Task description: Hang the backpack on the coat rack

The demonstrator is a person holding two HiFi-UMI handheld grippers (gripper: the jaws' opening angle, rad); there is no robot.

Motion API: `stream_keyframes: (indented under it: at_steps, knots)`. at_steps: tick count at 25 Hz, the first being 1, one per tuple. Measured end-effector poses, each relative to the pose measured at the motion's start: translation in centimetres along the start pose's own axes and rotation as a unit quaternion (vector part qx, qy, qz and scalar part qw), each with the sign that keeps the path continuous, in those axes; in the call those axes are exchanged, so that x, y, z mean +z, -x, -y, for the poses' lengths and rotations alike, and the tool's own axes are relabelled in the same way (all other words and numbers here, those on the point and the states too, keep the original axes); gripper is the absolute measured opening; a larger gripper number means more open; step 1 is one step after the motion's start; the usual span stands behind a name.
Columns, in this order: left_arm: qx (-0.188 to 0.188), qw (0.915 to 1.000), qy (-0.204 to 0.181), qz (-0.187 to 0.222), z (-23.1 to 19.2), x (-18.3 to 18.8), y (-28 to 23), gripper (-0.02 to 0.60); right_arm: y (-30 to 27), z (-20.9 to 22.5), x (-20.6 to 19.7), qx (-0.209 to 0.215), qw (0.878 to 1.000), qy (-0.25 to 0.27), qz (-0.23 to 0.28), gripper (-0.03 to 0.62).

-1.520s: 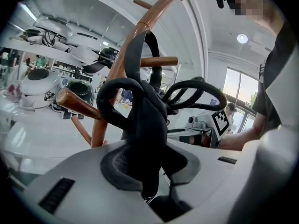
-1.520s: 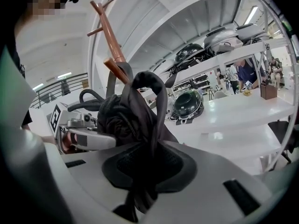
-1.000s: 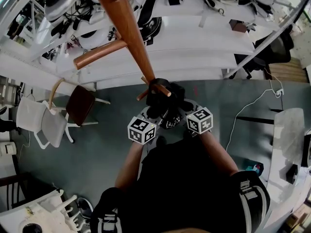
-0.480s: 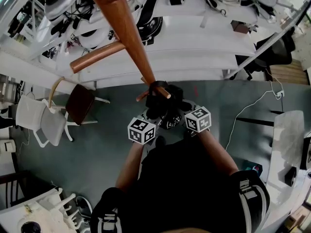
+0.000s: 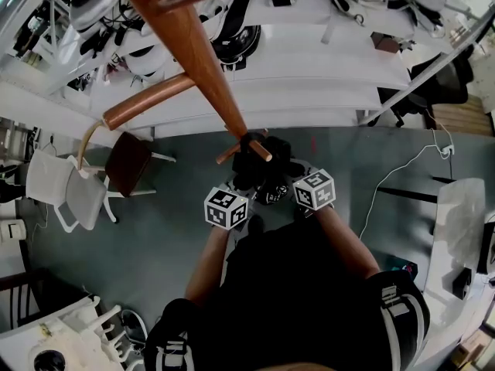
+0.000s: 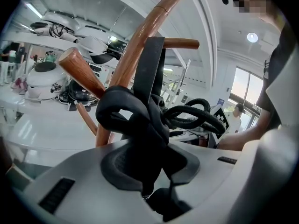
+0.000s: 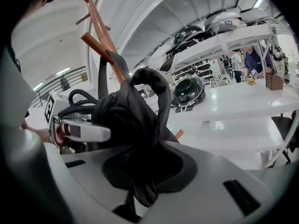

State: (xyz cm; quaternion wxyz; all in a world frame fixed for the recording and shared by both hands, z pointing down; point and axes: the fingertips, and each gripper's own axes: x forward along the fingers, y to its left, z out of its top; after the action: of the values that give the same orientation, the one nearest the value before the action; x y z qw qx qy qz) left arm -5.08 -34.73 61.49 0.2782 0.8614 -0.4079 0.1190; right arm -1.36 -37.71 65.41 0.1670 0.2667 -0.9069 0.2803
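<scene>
At the foot of the coat rack's pole, the backpack is gripped from both sides.

Close against the brown wooden coat rack (image 5: 203, 49) (image 6: 133, 50) (image 7: 99, 24), the black backpack (image 5: 259, 165) (image 6: 133, 118) (image 7: 124, 118) is held up in front of the person, over the grey floor (image 5: 155, 230). In the left gripper view, the left gripper (image 5: 246, 185) (image 6: 149, 171) is seen with its jaws closed partway onto a bunched fold of the backpack's fabric. In the right gripper view, the right gripper (image 5: 290, 179) (image 7: 140, 171) is clamped on another bunched fold in the same way. A flat black strap (image 6: 152, 62) (image 7: 103, 71) is drawn upward along the pole. In the head view, a short lower peg (image 5: 257, 146) is seen with its tip lying over the black fabric; whether the strap is hooked over it cannot be told. White shelves (image 5: 309, 60) are seen behind the rack.
</scene>
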Motion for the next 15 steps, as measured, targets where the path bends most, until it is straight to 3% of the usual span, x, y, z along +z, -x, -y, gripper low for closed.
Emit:
stream_keyframes:
  at_steps: [15]
  knots:
    - [0.044, 0.9987, -0.024, 0.013, -2.7, -0.7, -0.2, 0.133, -2.6, 0.9, -0.7, 0.002, 1.000, 0.012, -0.007, 0.099]
